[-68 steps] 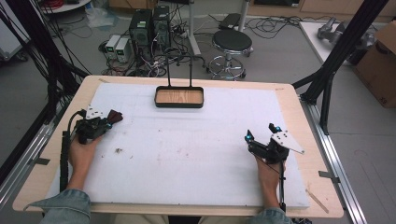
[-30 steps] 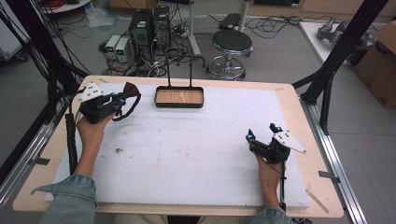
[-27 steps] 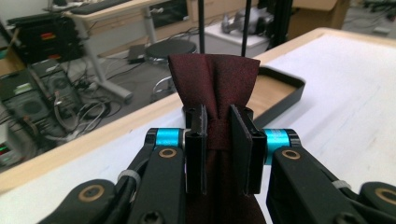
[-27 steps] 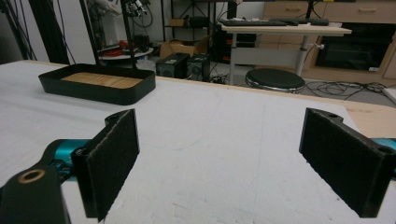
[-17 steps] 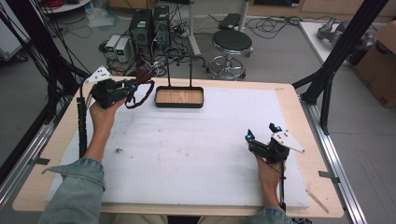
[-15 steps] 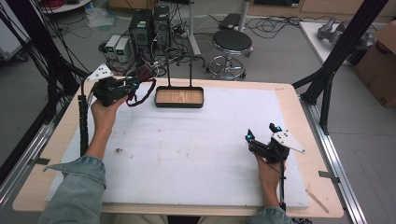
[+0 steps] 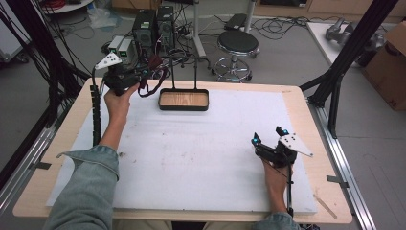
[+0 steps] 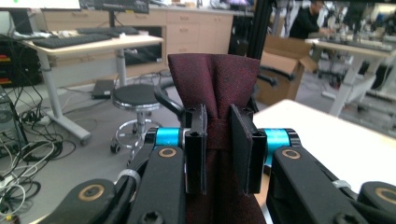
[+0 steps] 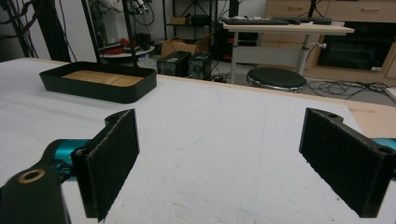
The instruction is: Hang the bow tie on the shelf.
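White foam sheeting covers my tabletop (image 7: 201,158), with a cluttered lab floor behind it: cables, a couple of computer boxes and a round stool (image 7: 238,43). From the high view, my left claw (image 7: 149,72) is lifted over the far left corner of the tabletop, pinching a dark red necktie (image 7: 154,76) whose loop droops just below and beside the claw. Right next to that claw, a bit toward the middle, sits a black tray (image 7: 184,107) with a wooden floor and two thin black posts rising from its far edge. My right claw (image 7: 268,136) rests low near the front right part of the tabletop, well apart from the tray and from the other claw.

Left gripper view: the jaws of my left claw (image 8: 218,149) are clamped onto the necktie (image 8: 215,79), squeezing it at a narrow, knot-like spot. Fabric fans out wide above the jaws and carries on down below them. The stool (image 8: 135,98) stands past the claw on the floor.

Right gripper view: my right claw (image 9: 233,154) gapes wide with nothing but bare foam between the pads. The tray (image 9: 100,84) lies ahead and off to its left.
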The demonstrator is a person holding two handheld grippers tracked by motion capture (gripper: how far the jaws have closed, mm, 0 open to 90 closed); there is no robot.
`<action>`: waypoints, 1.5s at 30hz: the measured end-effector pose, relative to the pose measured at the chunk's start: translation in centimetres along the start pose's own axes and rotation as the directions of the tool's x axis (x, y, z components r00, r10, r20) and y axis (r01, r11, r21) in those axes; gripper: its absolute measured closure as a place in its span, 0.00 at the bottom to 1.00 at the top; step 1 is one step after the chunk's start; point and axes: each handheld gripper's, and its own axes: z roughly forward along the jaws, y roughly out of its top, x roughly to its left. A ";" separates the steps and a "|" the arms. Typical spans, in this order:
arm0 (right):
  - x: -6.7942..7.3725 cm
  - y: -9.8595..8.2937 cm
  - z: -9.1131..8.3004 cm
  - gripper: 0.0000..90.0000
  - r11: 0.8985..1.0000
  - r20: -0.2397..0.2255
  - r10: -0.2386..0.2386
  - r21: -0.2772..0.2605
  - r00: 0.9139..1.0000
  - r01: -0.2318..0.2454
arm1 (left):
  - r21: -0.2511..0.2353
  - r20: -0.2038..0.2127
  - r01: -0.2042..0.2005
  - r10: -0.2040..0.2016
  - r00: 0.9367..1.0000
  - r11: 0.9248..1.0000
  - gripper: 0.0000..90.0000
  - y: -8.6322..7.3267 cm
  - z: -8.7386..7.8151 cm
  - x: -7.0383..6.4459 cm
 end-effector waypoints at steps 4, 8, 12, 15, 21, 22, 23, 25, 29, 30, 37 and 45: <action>0.0 0.0 0.0 0.12 1.000 0.000 0.009 0.001 1.000 -0.009 | -0.043 -0.015 0.047 -0.048 0.999 0.998 0.84 -0.1 0.6 1.0; 0.0 0.0 0.0 0.12 1.000 -0.003 0.008 0.002 1.000 -0.008 | -0.061 -0.024 0.096 -0.098 0.995 0.994 0.84 -0.5 1.1 1.9; -0.1 0.0 0.0 0.12 1.000 -0.002 0.007 0.000 1.000 -0.007 | -0.061 -0.025 0.118 -0.120 0.992 0.991 0.84 -0.8 1.5 2.4; -0.1 0.0 0.0 0.12 1.000 -0.005 0.007 0.000 1.000 -0.007 | -0.044 -0.025 0.129 -0.130 0.991 0.991 0.84 -1.4 1.7 2.8; 0.0 0.0 0.0 0.12 1.000 -0.008 0.011 0.002 1.000 -0.011 | -0.034 -0.029 0.129 -0.130 0.991 0.991 0.84 -2.4 1.5 3.2; 0.0 0.0 0.0 0.12 1.000 -0.007 0.011 0.002 1.000 -0.011 | -0.034 -0.032 0.133 -0.134 0.990 0.991 0.84 -2.5 1.5 3.3; 0.0 0.0 0.0 0.12 1.000 -0.007 0.009 0.003 1.000 -0.009 | -0.033 -0.033 0.137 -0.139 0.990 0.990 0.84 -2.7 1.4 3.4; 0.0 0.0 0.0 0.12 1.000 -0.008 0.008 0.003 1.000 -0.008 | -0.032 -0.032 0.141 -0.143 0.989 0.989 0.83 -2.9 1.3 3.5; 0.0 0.0 0.1 0.12 1.000 -0.006 0.010 0.005 1.000 -0.010 | -0.020 -0.036 0.137 -0.138 0.990 0.990 0.83 -3.3 1.1 3.6; 0.0 0.0 0.1 0.12 1.000 -0.006 0.009 0.005 1.000 -0.009 | -0.020 -0.036 0.137 -0.138 0.990 0.990 0.83 -3.3 1.1 3.6; 0.0 0.0 0.1 0.12 1.000 -0.006 0.008 0.005 1.000 -0.008 | -0.008 -0.042 0.152 -0.153 0.987 0.988 0.81 -4.1 0.7 3.9; 0.0 0.0 0.1 0.12 1.000 -0.007 0.008 0.005 1.000 -0.008 | -0.011 -0.042 0.142 -0.142 0.989 0.990 0.76 -3.8 0.3 3.9</action>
